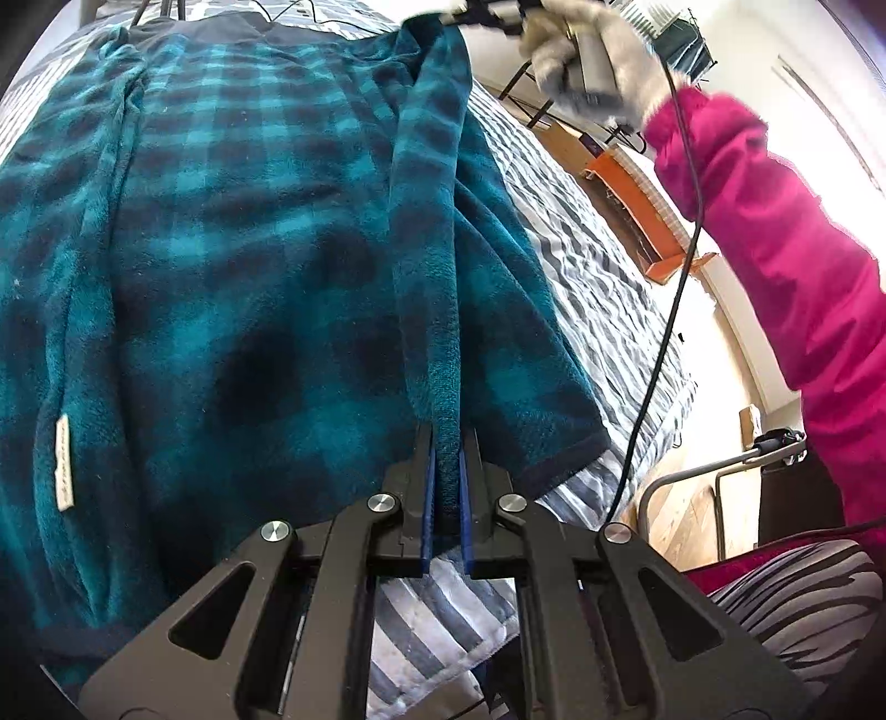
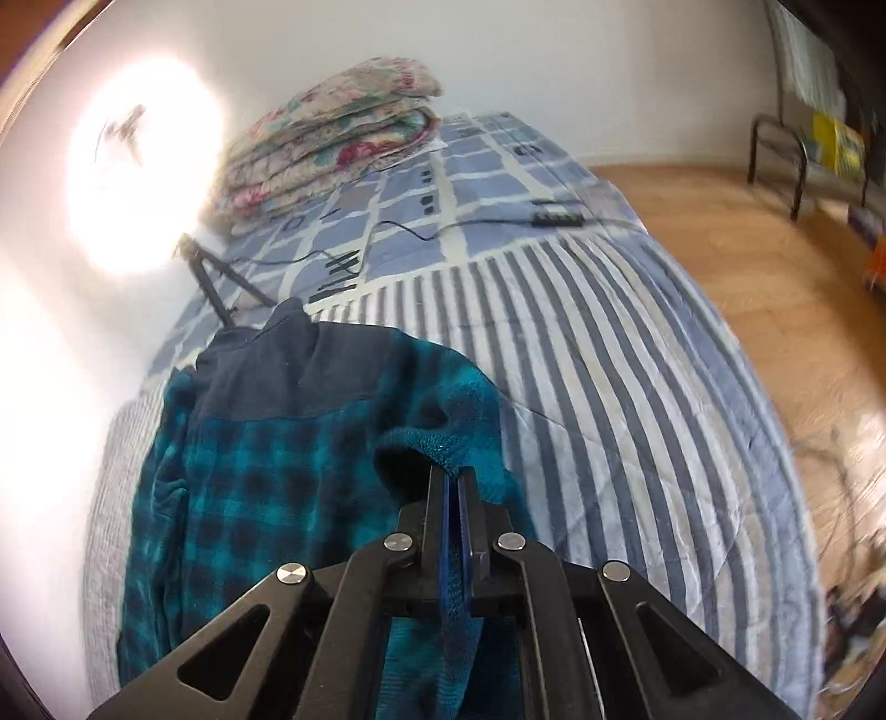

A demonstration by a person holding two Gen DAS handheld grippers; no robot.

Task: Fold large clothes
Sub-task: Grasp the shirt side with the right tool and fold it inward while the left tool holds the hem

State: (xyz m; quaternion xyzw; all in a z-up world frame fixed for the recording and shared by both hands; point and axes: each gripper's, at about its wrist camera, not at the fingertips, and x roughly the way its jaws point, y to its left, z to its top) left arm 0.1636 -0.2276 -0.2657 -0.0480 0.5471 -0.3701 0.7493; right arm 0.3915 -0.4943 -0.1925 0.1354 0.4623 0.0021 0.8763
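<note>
A large teal and navy plaid fleece garment (image 1: 232,232) with a dark navy yoke and collar lies on a striped bed (image 1: 598,288). My left gripper (image 1: 446,443) is shut on its lifted side edge near the hem. My right gripper (image 2: 454,482) is shut on the same edge near the shoulder; it also shows in the left wrist view (image 1: 487,16), held by a gloved hand. The edge is stretched taut between the two grippers, raised above the garment's body (image 2: 232,487).
A stack of folded floral quilts (image 2: 338,127) sits at the head of the bed. A black cable and power strip (image 2: 556,219) lie on the blue checked sheet. A tripod (image 2: 216,277) stands by the wall. Wooden floor (image 2: 747,266) lies to the right.
</note>
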